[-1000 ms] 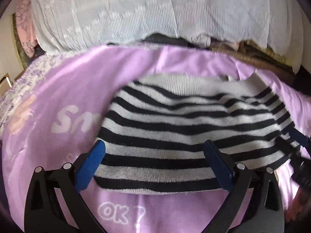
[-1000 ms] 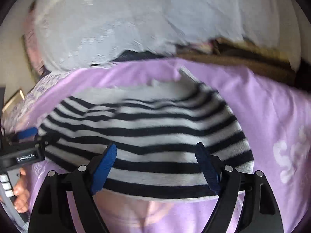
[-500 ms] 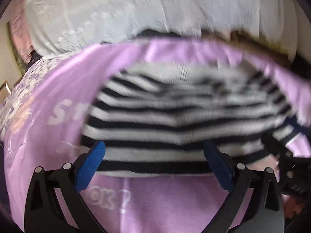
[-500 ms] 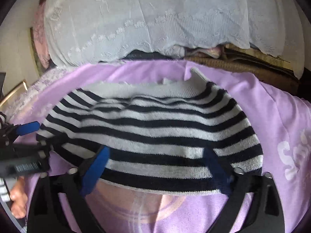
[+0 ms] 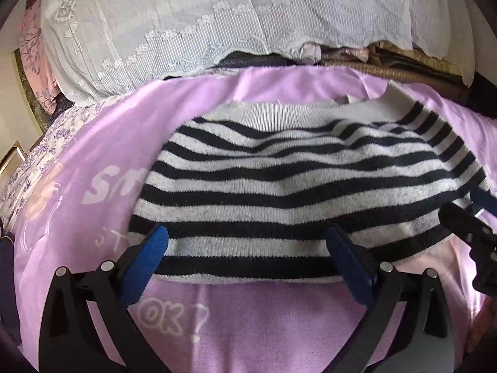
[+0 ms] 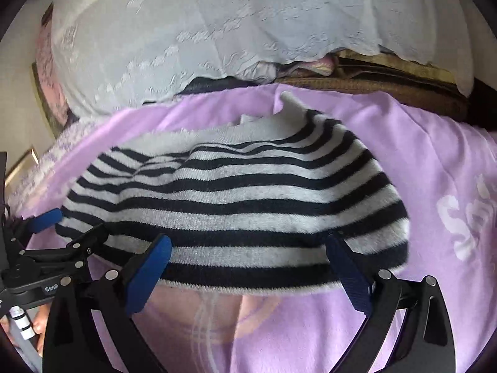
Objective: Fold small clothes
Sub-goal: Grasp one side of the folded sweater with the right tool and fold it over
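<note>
A small black-and-white striped knit top (image 5: 298,186) lies folded on a purple blanket (image 5: 254,320), its white ribbed hem at the far edge. My left gripper (image 5: 248,248) is open, its blue pads over the near edge of the top. My right gripper (image 6: 248,251) is open too, over the near edge of the top (image 6: 236,199) on the blanket (image 6: 435,161). The right gripper's tip shows at the right of the left wrist view (image 5: 472,227). The left gripper shows at the left of the right wrist view (image 6: 62,242).
A white lace cloth (image 5: 217,21) covers a pile behind the blanket. Brown folded fabric (image 6: 372,84) lies at the back right. White lettering is printed on the blanket (image 5: 174,318). A floral sheet (image 5: 40,155) shows at the left.
Both grippers shifted slightly over the top's near edge and stayed open. The top looks flatter and has hardly moved.
</note>
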`<state>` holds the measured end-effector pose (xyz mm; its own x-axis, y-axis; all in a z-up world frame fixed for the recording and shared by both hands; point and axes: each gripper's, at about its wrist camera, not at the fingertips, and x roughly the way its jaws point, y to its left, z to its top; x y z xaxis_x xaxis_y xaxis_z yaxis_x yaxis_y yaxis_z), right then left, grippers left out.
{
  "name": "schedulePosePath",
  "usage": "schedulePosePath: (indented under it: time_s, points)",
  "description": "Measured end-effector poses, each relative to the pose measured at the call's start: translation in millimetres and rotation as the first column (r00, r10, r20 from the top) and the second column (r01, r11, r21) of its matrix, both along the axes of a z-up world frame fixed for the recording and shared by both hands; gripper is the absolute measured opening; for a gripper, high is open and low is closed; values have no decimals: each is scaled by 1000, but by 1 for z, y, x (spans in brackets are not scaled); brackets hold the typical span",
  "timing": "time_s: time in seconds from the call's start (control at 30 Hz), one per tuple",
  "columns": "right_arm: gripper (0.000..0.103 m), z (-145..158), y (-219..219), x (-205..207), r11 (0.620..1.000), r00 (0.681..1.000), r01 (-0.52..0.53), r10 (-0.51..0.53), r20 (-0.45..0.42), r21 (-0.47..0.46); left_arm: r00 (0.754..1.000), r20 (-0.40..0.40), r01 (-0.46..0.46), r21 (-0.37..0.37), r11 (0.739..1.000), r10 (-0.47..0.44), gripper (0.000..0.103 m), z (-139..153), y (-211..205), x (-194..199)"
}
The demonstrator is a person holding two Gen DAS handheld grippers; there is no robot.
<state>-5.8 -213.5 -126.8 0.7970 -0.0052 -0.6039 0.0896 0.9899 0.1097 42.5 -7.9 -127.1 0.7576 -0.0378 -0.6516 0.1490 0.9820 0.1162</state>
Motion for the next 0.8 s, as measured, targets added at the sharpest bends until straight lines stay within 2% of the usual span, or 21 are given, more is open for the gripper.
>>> schedulePosePath:
  time_s: [0.3, 0.4, 0.43, 0.6, 0.67, 0.8]
  points:
    - [100, -3, -11, -13, 996, 1000, 16, -16, -7, 90, 1000, 0, -7, -16, 1000, 7, 99, 3, 3, 2]
    - [100, -4, -12, -13, 995, 1000, 14, -14, -9, 94, 999, -44, -15, -2, 1000, 14, 99, -5, 2, 9]
    - [100, -3, -12, -13, 996, 1000, 15, -14, -8, 93, 996, -87, -11, 2, 1000, 11, 99, -14, 2, 15]
    - [100, -3, -16, -19, 993, 1000, 23, -22, -10, 116, 996, -85, -12, -10, 1000, 11, 99, -12, 3, 13]
    - [100, -2, -22, -26, 989, 1000, 29, -28, -4, 145, 998, -60, -12, -40, 999, 9, 99, -3, 7, 8]
    - [100, -6, -45, -44, 956, 997, 75, -75, -13, 284, 999, -23, 39, -157, 987, -43, 99, 22, 9, -4]
